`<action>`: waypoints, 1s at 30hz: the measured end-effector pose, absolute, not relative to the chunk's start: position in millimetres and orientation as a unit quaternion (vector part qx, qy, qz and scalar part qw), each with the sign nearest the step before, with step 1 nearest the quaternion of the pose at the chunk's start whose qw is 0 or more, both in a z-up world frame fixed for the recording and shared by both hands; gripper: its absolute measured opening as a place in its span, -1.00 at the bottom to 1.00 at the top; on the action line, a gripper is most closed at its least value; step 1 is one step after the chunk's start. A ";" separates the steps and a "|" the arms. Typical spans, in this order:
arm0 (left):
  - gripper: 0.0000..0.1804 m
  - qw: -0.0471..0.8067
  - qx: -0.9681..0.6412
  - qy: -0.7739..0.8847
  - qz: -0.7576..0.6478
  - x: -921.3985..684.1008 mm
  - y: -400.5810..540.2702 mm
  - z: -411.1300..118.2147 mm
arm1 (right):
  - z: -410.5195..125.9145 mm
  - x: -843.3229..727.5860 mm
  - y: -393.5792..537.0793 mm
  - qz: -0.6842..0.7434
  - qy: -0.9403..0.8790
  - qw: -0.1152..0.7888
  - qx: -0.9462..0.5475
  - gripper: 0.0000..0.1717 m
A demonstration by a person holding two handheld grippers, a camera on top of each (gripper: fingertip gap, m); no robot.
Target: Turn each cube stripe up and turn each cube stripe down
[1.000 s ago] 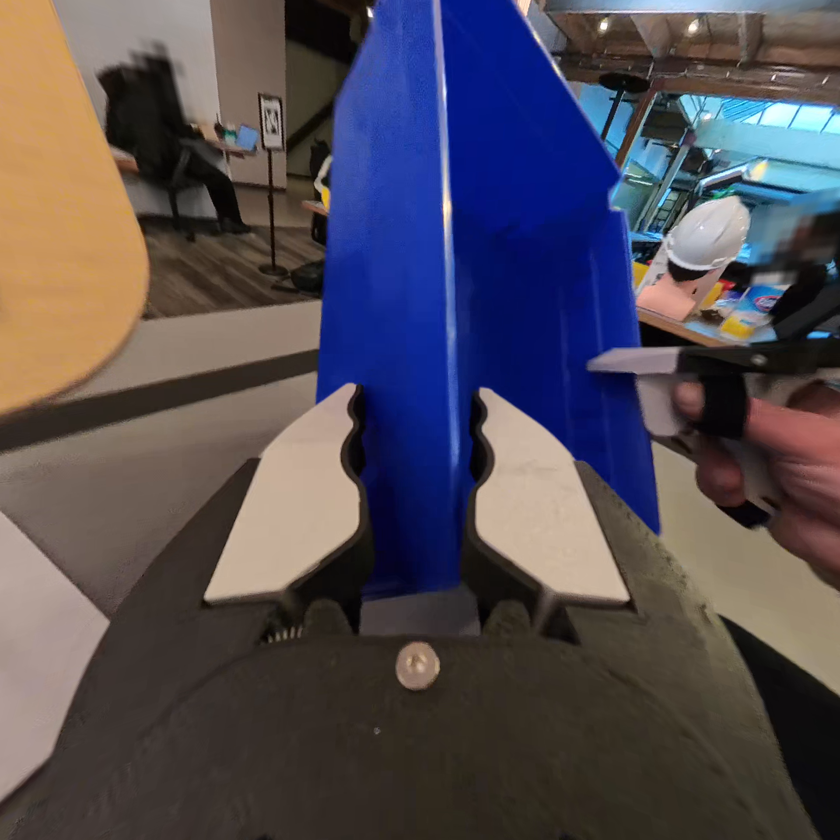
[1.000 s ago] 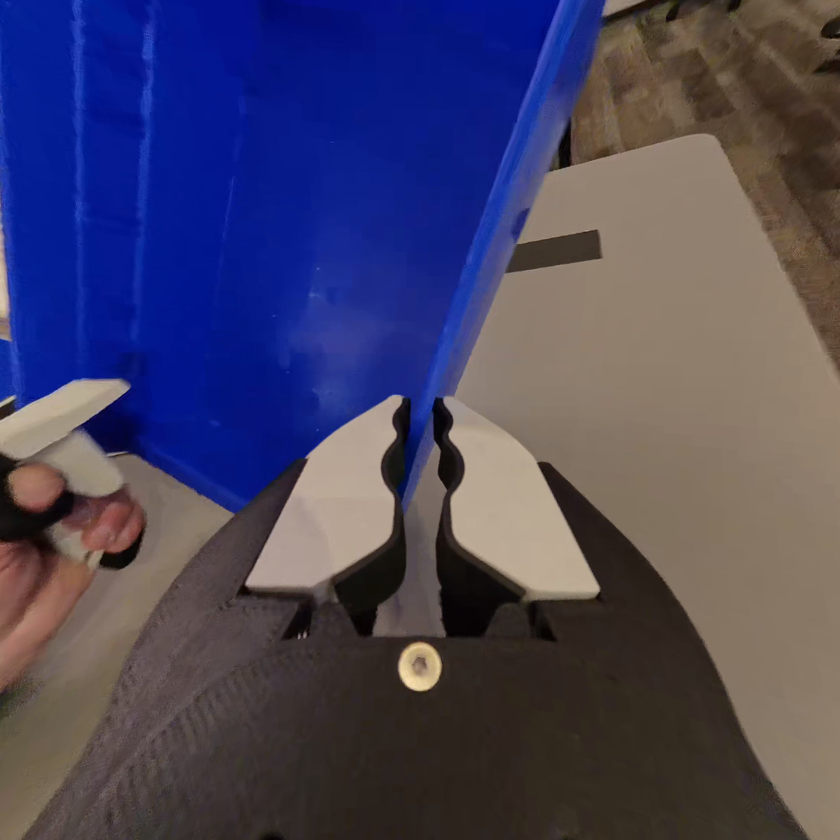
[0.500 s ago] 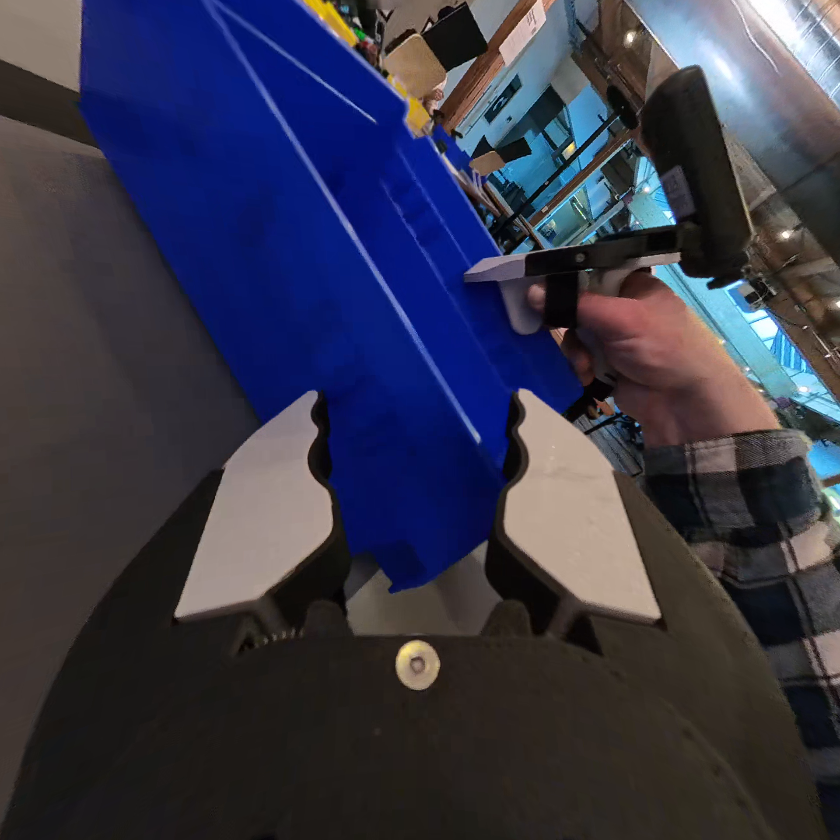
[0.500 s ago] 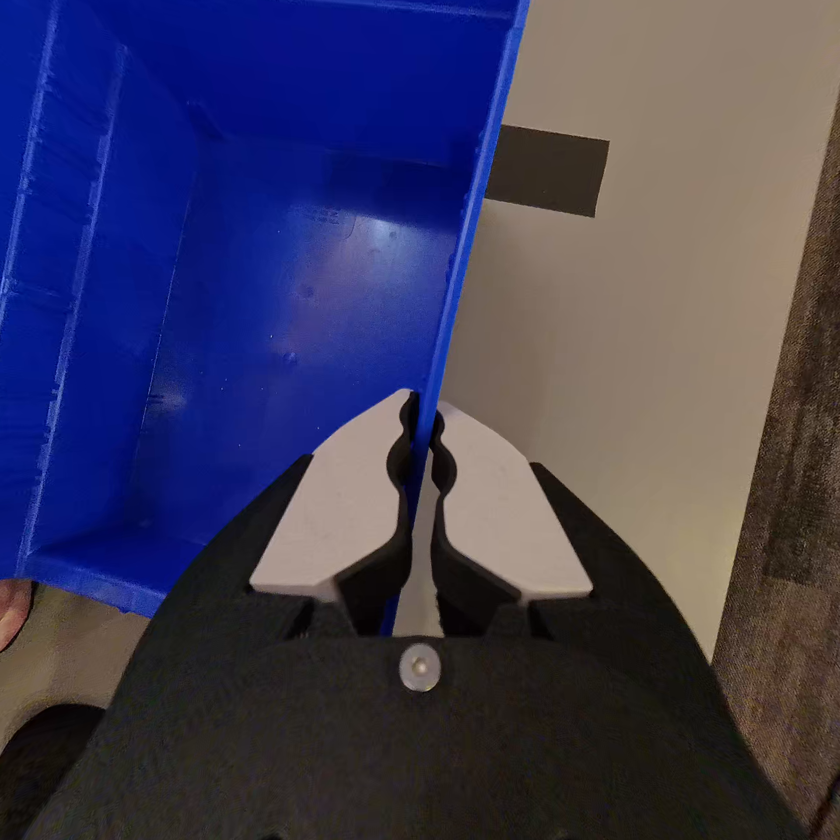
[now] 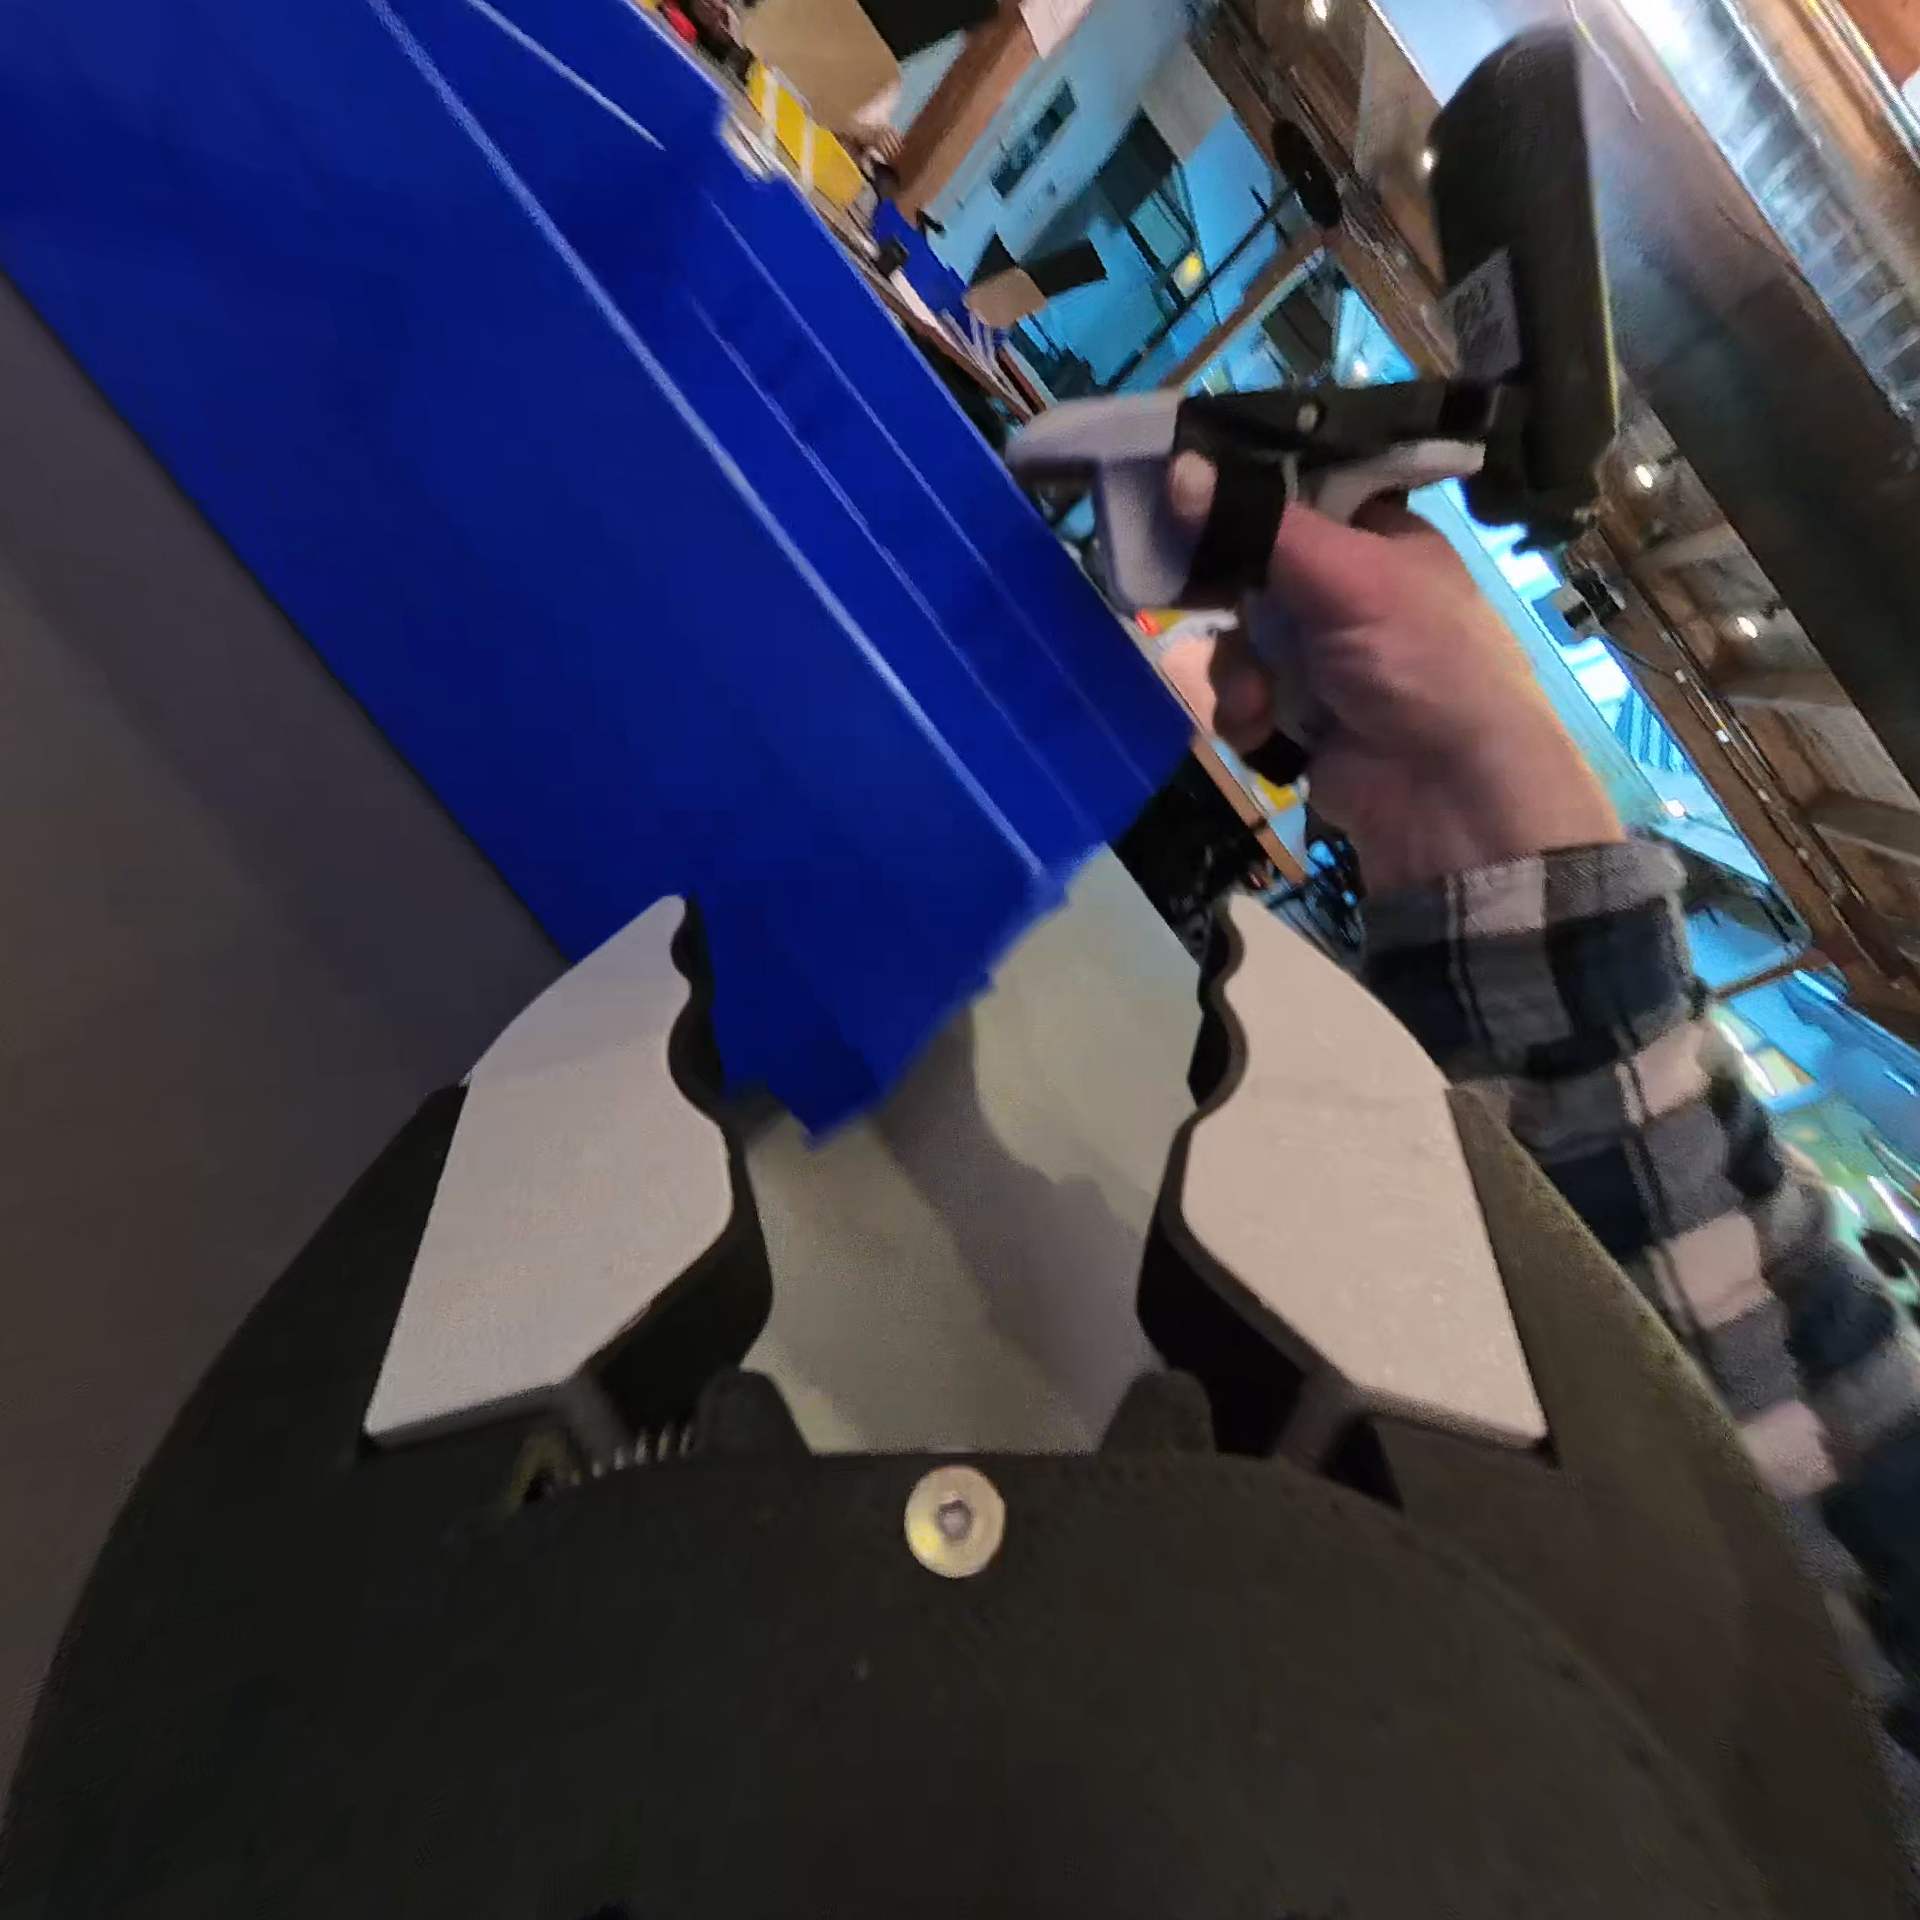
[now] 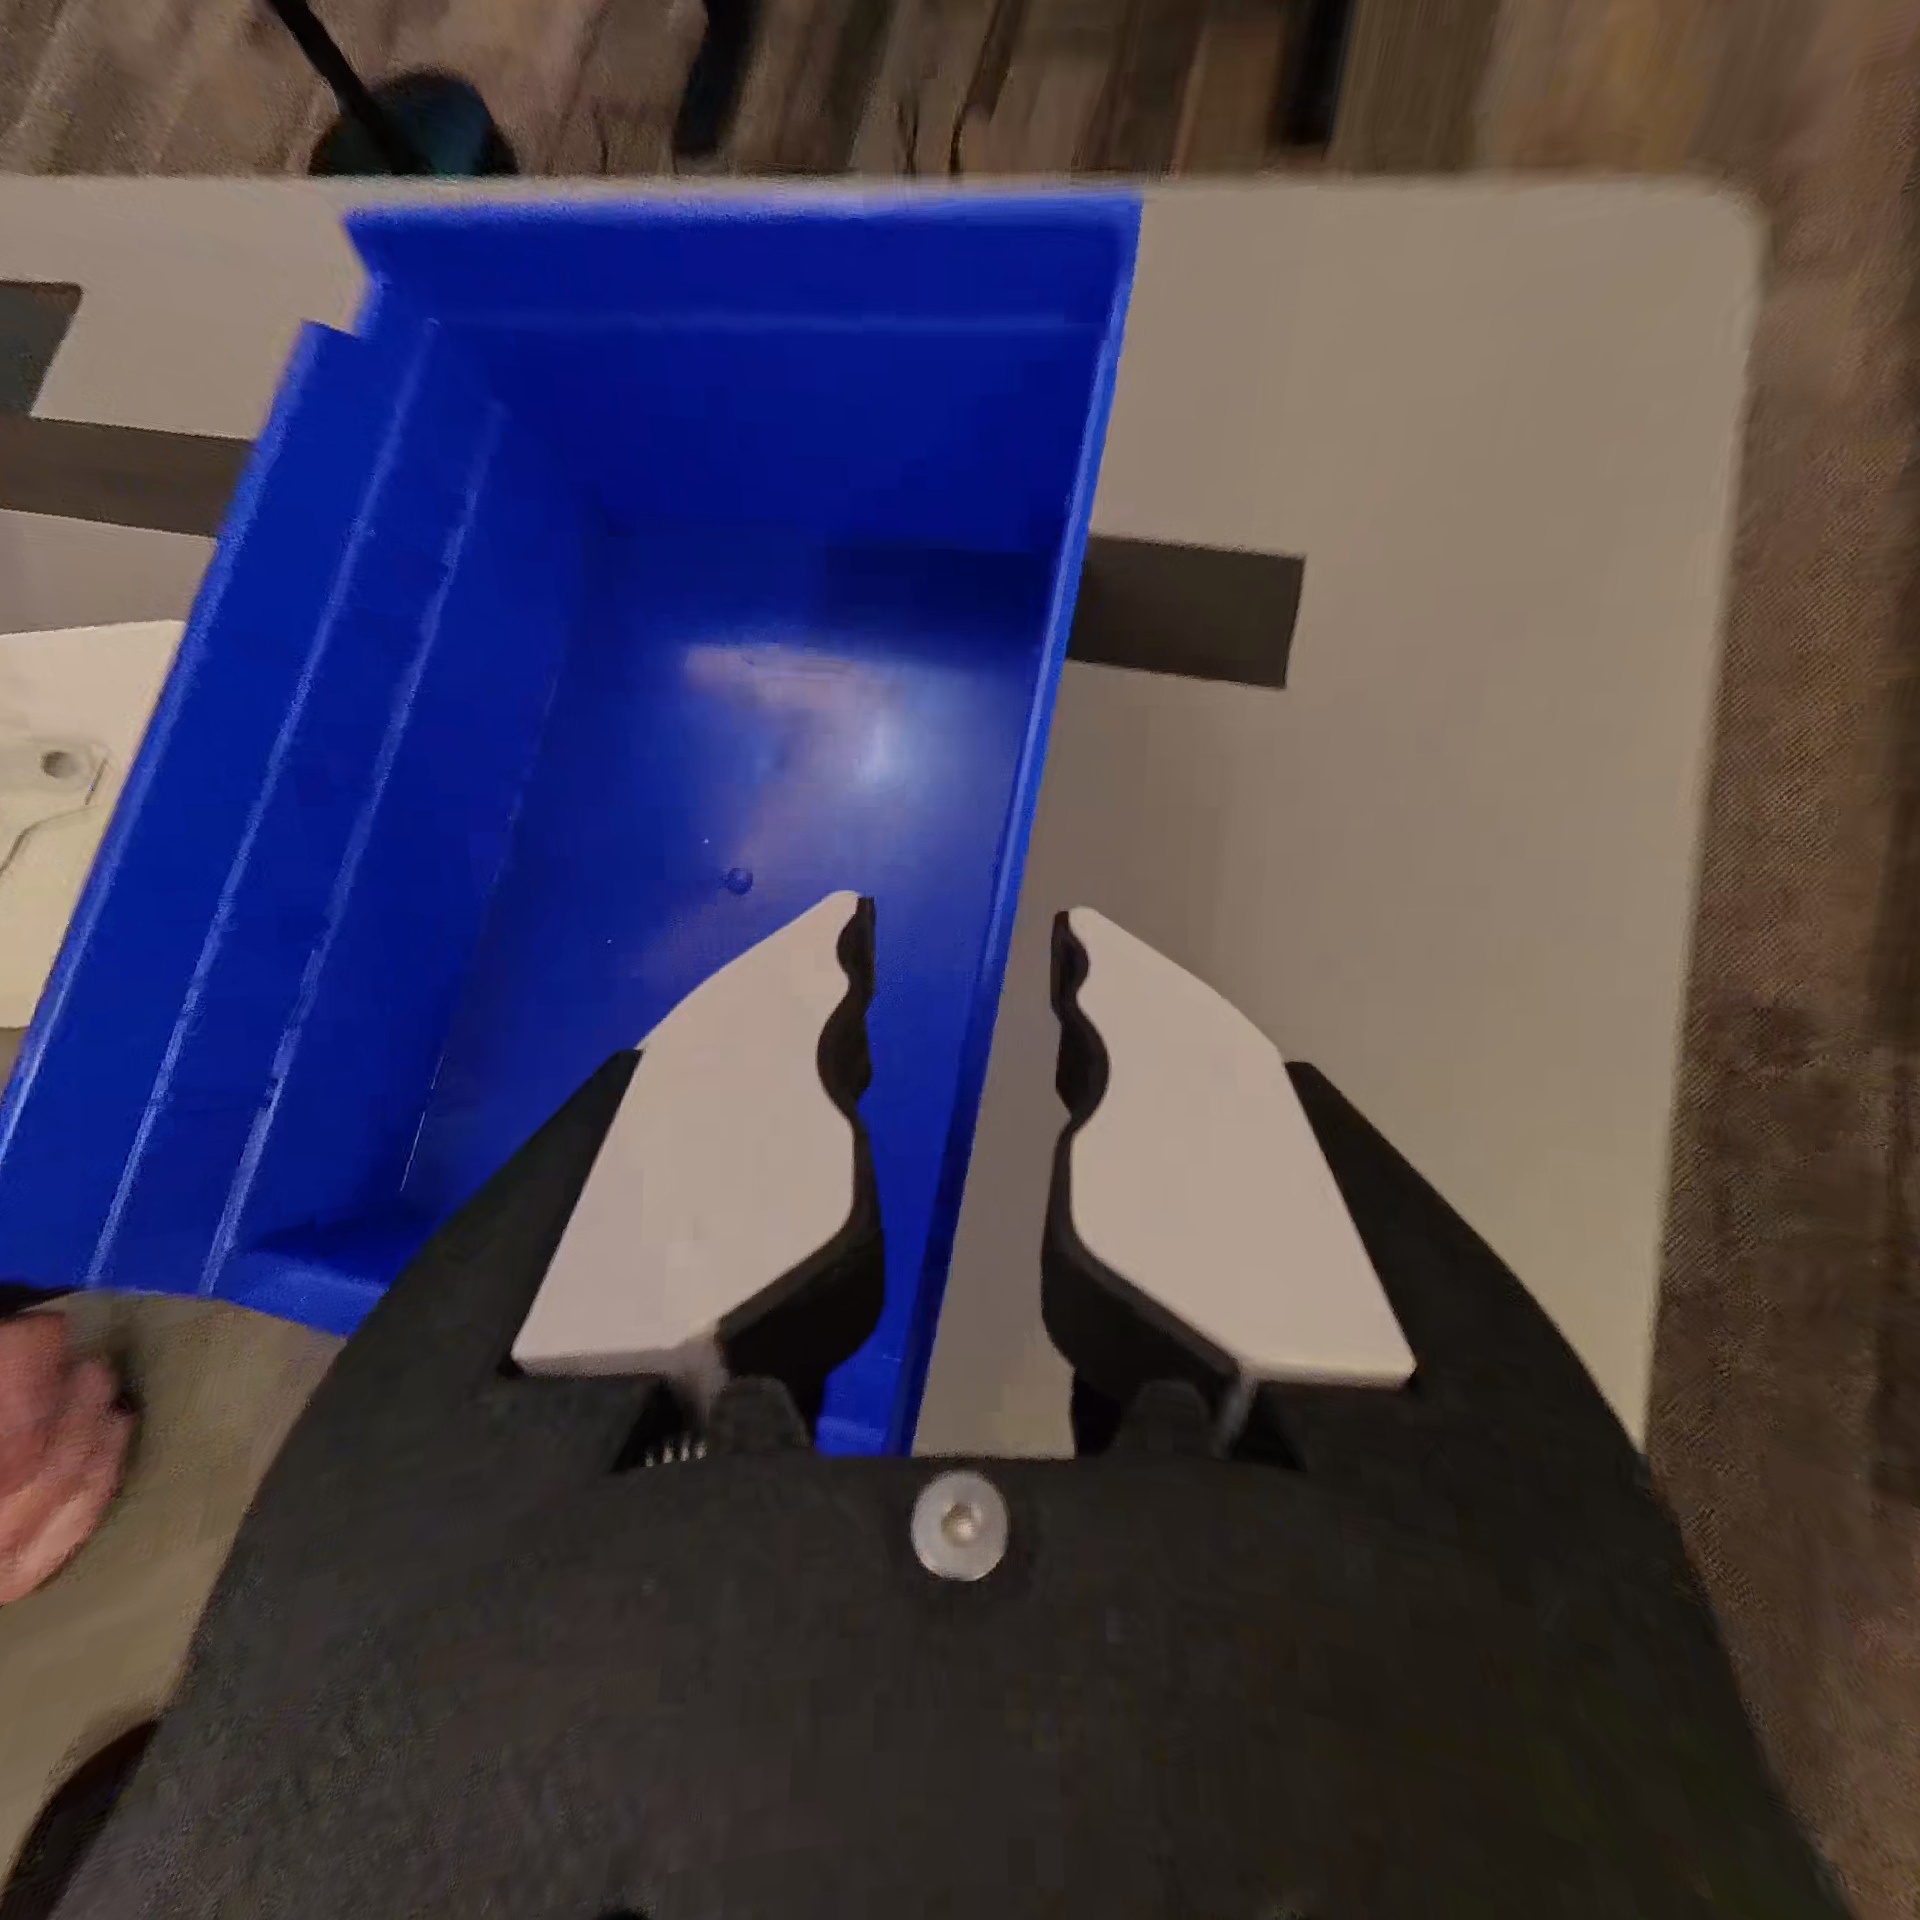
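One blue bin (image 6: pixel 644 665) sits on one grey table (image 6: pixel 1403 831), and no cube shows in either view, so where the cubes are cannot be told. Two grippers are in play. Looking down, the right gripper (image 6: pixel 961 914) has its two fingers parted, straddling the bin's right-hand wall: one finger (image 6: pixel 727 1143) is over the bin's bare floor, the other (image 6: pixel 1216 1164) over the table outside, with a gap showing on both sides of the wall, so nothing is pinched. In the tilted left wrist view, the left gripper (image 5: pixel 951 914) is spread wide; a corner of the bin reaches between its two fingers, close against the left finger (image 5: pixel 582 1195) and well apart from the other. Two dark tape strips (image 6: pixel 1184 618) lie on the table. One hand (image 5: pixel 1423 707) in a plaid sleeve (image 5: pixel 1558 997) grips the right gripper's handle.
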State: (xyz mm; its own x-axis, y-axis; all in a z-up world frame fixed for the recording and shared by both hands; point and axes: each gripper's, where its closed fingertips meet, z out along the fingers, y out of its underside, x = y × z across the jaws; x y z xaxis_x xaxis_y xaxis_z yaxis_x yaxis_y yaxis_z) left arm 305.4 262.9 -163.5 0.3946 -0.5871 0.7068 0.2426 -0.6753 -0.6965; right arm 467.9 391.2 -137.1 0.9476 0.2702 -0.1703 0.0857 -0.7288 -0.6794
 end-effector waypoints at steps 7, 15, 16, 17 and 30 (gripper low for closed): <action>-0.08 0.447 -0.689 0.239 -0.518 212.1 155.8 -115.1 | -41.1 406.2 298.3 0.098 -0.210 0.530 -0.816 -0.57; -0.13 0.603 -0.728 0.265 -0.192 -75.9 210.6 -55.2 | -15.7 286.3 227.7 0.119 -0.377 0.529 -0.751 -0.60; -0.10 0.588 -0.752 0.254 -0.156 -116.3 212.4 -62.9 | -30.8 277.7 218.6 0.107 -0.400 0.510 -0.754 -0.56; -0.11 0.571 -0.773 0.247 -0.126 -153.6 211.4 -72.2 | -46.4 271.0 210.2 0.096 -0.417 0.501 -0.752 -0.56; -0.24 0.522 -0.791 0.314 -0.047 -273.3 207.9 -178.6 | -172.5 245.3 183.4 0.160 -0.435 0.513 -0.723 -0.32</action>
